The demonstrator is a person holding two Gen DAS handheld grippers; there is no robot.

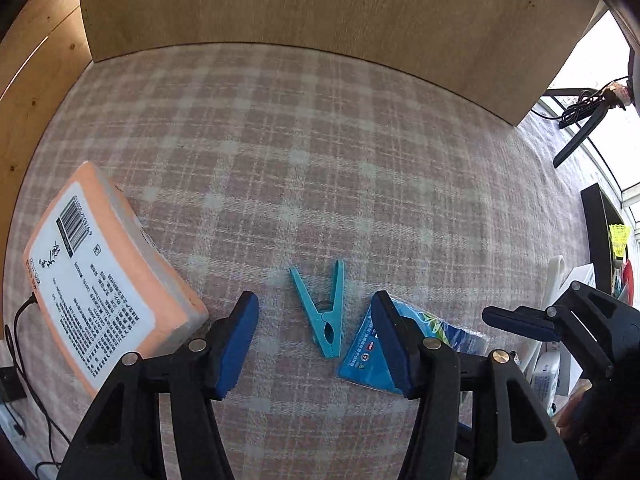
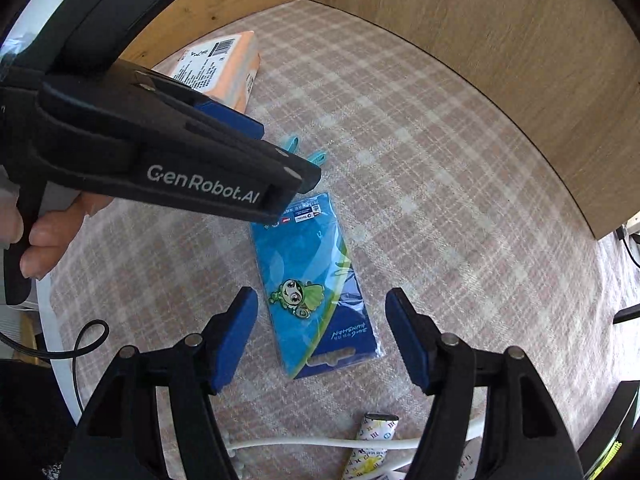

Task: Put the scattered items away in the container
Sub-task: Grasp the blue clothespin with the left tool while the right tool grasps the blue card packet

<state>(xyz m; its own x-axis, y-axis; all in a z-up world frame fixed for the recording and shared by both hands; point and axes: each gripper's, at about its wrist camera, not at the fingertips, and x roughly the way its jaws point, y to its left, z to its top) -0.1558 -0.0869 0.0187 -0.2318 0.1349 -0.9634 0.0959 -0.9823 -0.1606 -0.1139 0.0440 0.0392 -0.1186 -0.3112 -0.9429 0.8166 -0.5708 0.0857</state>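
With jaws spread and empty, the left gripper (image 1: 316, 344) straddles the light, stiff clothespin (image 1: 324, 314), best pinched across its middle, while the right gripper (image 2: 320, 338), also spread, hangs over the thin, slippery blue packet (image 2: 316, 284) lying flat on the tabletop (image 1: 320, 152).

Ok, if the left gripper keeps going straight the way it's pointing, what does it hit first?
Most likely the teal clothespin, which lies on the checked cloth between the open fingers of the left gripper. Depth is hard to judge, but nothing else shows in that line.

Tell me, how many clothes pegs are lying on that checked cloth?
1: a teal peg lies between the left gripper's open jaws, left of the blue packet. Others may be hidden.
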